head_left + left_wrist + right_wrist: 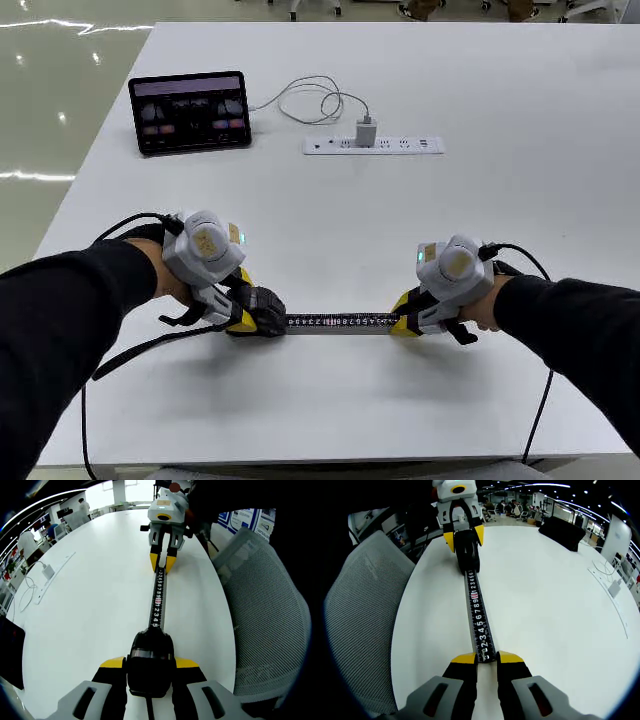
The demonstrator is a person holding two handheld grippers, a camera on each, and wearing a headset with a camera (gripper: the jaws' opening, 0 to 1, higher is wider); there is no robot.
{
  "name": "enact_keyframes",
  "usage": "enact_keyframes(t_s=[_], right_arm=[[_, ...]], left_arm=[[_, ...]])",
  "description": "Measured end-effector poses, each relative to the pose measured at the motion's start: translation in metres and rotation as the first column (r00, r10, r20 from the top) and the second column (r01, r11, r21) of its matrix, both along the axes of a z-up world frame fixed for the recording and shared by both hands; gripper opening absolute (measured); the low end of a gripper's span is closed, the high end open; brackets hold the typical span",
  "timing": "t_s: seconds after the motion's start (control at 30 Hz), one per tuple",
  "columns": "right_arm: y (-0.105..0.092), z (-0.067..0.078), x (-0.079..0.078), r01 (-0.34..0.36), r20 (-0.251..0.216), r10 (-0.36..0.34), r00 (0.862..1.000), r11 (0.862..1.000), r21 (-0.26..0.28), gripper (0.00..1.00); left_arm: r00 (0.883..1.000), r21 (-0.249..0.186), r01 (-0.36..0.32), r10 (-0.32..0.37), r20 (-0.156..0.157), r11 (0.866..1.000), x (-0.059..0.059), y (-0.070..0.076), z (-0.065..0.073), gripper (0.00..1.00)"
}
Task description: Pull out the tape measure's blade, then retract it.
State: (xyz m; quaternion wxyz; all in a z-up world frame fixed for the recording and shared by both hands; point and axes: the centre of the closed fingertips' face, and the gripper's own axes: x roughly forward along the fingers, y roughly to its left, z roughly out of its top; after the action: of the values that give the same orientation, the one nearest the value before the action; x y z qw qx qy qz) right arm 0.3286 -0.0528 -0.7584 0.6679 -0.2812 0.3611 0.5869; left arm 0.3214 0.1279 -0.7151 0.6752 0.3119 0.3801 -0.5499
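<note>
Two grippers engaged. My left gripper is clamped around the black plastic tape measure case, anchoring it near the front edge of the white table; my right gripper pinches the tip of the dark numbered blade, so the short drawn length lies taut along that edge.

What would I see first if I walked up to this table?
A black blade with numbers stretches flat along the near edge of the white table. The left gripper clamps the tape measure case at one end, and the right gripper pinches the blade's tip at the other. A lit tablet stands at the far left.
</note>
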Motion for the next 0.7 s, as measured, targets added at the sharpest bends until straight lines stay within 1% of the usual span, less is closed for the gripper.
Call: enact_keyframes(t_s=[0.7], right_arm=[[-0.018,-0.001,0.001,0.009,0.002,-0.009,1.0,1.0,-0.014,0.09]], left_arm=[[1.0,-0.002,-0.005,0.005,-0.002,1.0,0.0,0.0,0.001,0.3]])
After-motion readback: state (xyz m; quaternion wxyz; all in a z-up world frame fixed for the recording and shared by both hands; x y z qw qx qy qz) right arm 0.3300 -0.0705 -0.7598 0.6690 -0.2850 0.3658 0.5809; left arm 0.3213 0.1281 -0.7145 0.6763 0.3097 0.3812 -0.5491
